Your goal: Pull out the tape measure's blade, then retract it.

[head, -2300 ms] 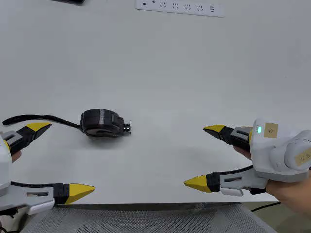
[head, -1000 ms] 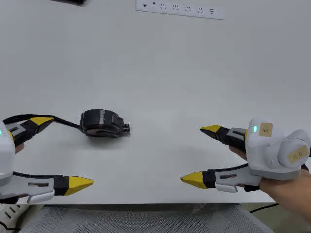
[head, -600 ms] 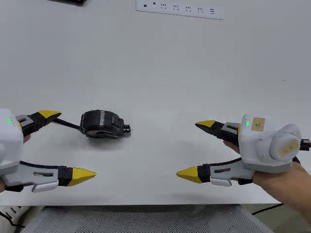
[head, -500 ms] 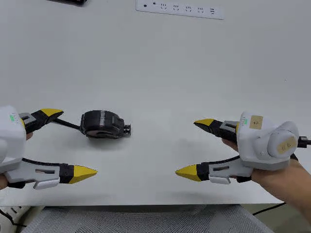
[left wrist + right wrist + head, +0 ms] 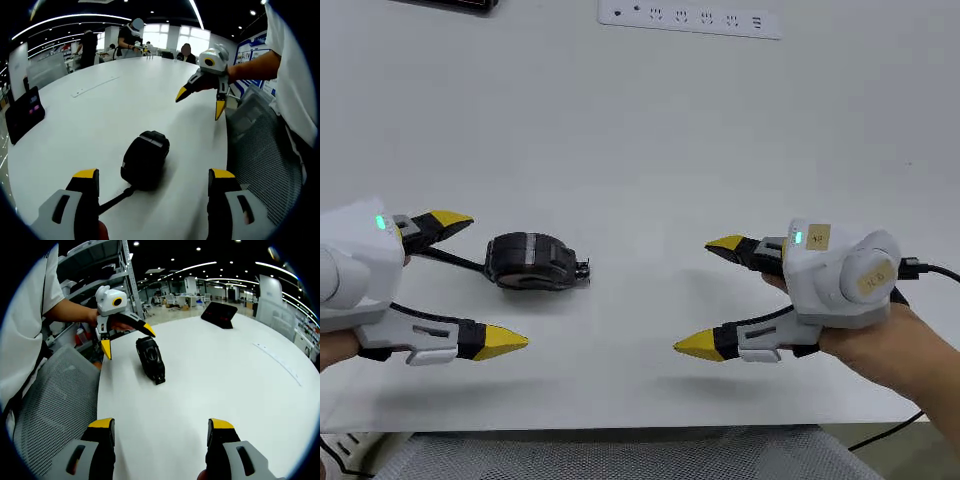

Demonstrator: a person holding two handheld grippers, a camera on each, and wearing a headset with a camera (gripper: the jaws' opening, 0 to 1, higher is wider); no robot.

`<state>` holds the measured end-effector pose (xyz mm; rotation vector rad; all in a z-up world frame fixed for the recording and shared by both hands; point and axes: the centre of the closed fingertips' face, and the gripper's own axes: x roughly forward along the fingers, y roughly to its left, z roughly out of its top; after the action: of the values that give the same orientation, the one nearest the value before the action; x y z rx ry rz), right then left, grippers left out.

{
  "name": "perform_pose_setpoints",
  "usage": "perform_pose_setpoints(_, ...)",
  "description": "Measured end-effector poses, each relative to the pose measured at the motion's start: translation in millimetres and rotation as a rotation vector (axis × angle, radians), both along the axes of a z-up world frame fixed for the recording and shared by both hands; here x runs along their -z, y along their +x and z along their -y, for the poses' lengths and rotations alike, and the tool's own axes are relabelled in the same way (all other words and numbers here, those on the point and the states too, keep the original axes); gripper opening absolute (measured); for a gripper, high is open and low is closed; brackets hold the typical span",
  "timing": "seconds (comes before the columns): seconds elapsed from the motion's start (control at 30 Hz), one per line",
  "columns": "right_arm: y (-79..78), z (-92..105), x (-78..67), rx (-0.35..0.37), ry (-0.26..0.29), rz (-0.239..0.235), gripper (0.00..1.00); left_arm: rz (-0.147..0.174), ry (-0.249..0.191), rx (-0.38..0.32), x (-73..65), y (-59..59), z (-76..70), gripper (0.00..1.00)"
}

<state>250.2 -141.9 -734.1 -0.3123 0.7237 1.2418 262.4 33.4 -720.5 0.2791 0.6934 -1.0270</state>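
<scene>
Tape measure unmoved, left gripper nearer, right gripper nearer

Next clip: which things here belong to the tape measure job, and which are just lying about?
Job:
- tape measure, blade in, lying on the table
- left gripper, jaws open, holding nothing
- right gripper, jaws open, holding nothing

Lying about:
- power strip, at the far edge
- black tablet
</scene>
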Motion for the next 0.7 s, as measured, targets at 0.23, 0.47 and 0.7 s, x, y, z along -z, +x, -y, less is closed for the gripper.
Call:
perform_pose_setpoints(0.23,2.1,-3.7,5.5,-0.022,-0.004,-0.010,0.73,-0.005,0.021,0.022,4.9,6.7,-0.1,0.79)
perform_pose_setpoints(0.47,6.1,-7.3,8.5,-0.038,-0.001,-0.012,0.73,-0.013,0.036,0.052,8.6,10.7,1.4,0.64)
perform_pose_setpoints(0.7,11.9,-9.5,8.7,-0.052,0.002,-0.015,0.73,-0.029,0.056,0.083,16.0,12.2,2.4,0.53)
